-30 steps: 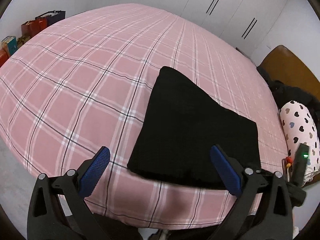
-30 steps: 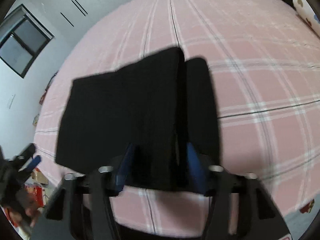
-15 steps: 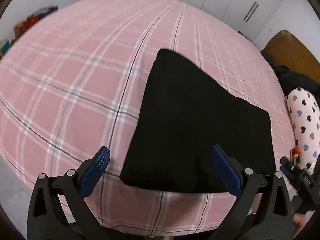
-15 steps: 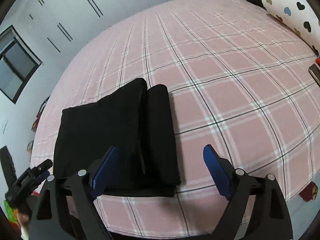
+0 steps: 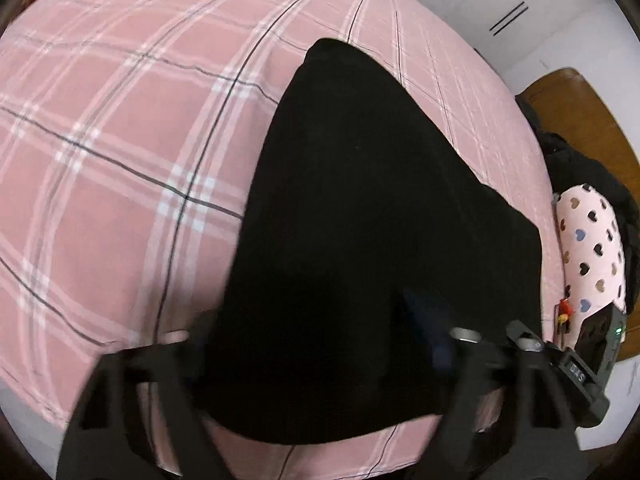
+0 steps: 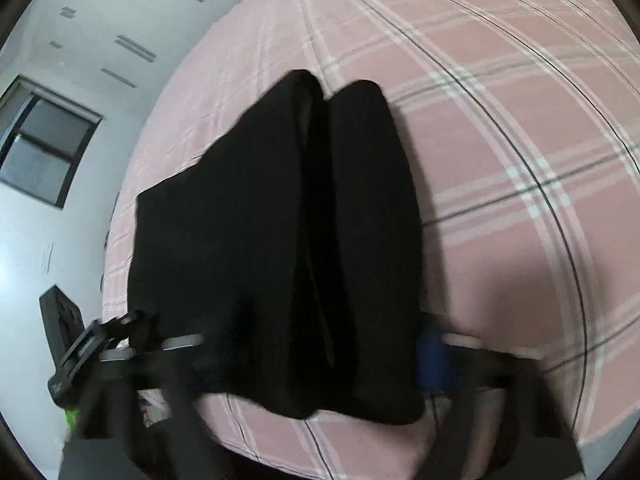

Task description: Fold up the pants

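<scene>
Left gripper [image 5: 316, 344] first: its jaws are closing, and the near edge of the pants [image 5: 360, 216] lies right between them. The fingers are blurred against the black cloth, so whether the pads press it yet, I cannot tell. Over to the right gripper [image 6: 328, 356]: jaws closing too, straddling the near end of the pants [image 6: 280, 220], the blue pad [image 6: 434, 360] just beside the right fold; contact there is lost in the blur as well. The pants lie folded into a black slab with a seam down the middle, near the front edge of the pink plaid bed [image 5: 112, 152]. Further out, a heart-print pillow [image 5: 592, 248] sits to the right, white closets [image 6: 120, 32] stand behind, and a dark window [image 6: 44, 152] shows on the left.
</scene>
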A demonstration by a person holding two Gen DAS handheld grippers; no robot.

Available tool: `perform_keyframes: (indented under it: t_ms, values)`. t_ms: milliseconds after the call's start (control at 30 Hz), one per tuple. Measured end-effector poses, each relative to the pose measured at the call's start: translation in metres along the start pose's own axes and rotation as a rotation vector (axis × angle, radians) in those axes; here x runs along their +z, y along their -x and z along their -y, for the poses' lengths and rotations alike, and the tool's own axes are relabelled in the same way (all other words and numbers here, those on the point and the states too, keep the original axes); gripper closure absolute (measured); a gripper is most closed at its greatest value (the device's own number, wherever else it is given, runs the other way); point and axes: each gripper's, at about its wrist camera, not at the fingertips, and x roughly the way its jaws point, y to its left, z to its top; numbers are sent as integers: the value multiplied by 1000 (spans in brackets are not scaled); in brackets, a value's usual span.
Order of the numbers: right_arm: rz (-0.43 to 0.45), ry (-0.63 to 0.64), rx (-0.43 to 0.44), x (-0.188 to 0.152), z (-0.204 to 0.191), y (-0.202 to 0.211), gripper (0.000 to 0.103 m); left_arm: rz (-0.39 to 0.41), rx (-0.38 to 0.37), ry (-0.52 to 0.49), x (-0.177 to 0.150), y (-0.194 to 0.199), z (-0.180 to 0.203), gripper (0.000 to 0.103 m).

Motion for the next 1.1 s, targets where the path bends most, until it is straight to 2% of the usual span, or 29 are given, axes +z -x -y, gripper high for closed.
perform_keyframes:
  t_ms: [67, 133, 233, 300, 333, 367, 400, 467, 500, 567, 900, 1100]
  values:
    - [7, 16, 19, -2, -8, 12, 66, -9, -30, 8, 0, 13, -1, 67]
    - [4, 43, 37, -9, -16, 28, 66, -13, -53, -11, -2, 30, 2, 69]
    - [-29, 52, 1, -20, -10, 36, 65, -48, -71, -36, -19, 50, 8, 69]
    - [-72, 14, -29, -27, 9, 27, 60, -78, -46, -49, -34, 46, 7, 65]
    - [-99, -48, -11, -29, 21, 21, 56, -91, 8, -64, -41, 37, 5, 63]
    - [-103, -84, 11, -27, 26, 21, 52, -96, 59, -79, -46, 27, 4, 56]
    - [-102, -77, -2, -26, 26, 21, 49, -81, 91, -80, -49, 20, 2, 44]
    - [-112, -61, -39, -27, 23, 18, 45, -62, 99, -50, -48, 17, -2, 35]
    - [-110, -46, -50, -27, 20, 18, 44, -55, 107, -46, -47, 15, -3, 24]
    - [-106, -26, -71, -31, 12, 16, 42, -38, 147, -47, -48, 13, -3, 14]
    - [-93, -28, -87, -34, 10, 16, 38, -4, 140, -40, -56, 2, 5, 5]
    - [-97, -11, -95, -33, -1, 4, 30, 11, 144, -39, -57, -6, 19, 5]
